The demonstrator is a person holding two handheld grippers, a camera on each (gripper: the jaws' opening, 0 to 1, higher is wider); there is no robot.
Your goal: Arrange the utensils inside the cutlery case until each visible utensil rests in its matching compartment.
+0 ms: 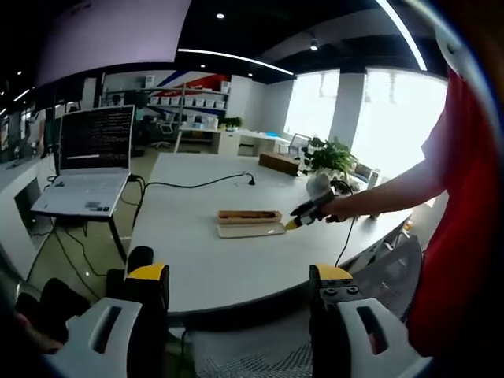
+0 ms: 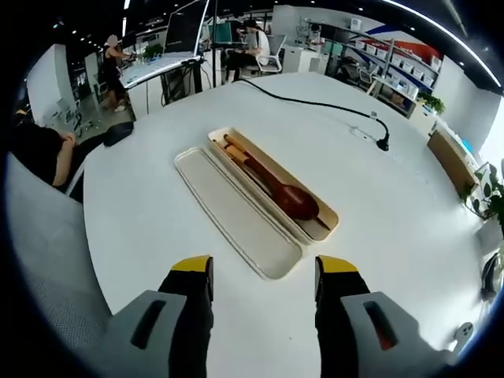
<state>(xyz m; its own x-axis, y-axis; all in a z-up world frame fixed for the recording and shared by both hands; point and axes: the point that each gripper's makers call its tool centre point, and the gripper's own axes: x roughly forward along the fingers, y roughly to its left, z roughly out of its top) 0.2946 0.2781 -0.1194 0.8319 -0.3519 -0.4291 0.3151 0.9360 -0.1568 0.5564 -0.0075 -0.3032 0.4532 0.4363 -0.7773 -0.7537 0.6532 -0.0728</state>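
Cutlery is seen inside the case (image 2: 272,185), which lies open on the white surface (image 2: 378,213): a dark wooden spoon (image 2: 279,189) and what appear to be chopsticks (image 2: 236,153) are laid lengthwise in the tan tray. The pale lid (image 2: 236,213) is placed flat just beside the tray, touching its long edge, and nothing is held in it. The right claw (image 2: 264,283) is held wide apart above the near end of the lid, with nothing gripped. In the left gripper view, the left claw (image 1: 239,283) is also spread wide and empty, well apart from the case (image 1: 250,223). The right claw (image 1: 303,216) is seen there, near the case's end. A black cable (image 2: 315,102) is run across the surface beyond the case.
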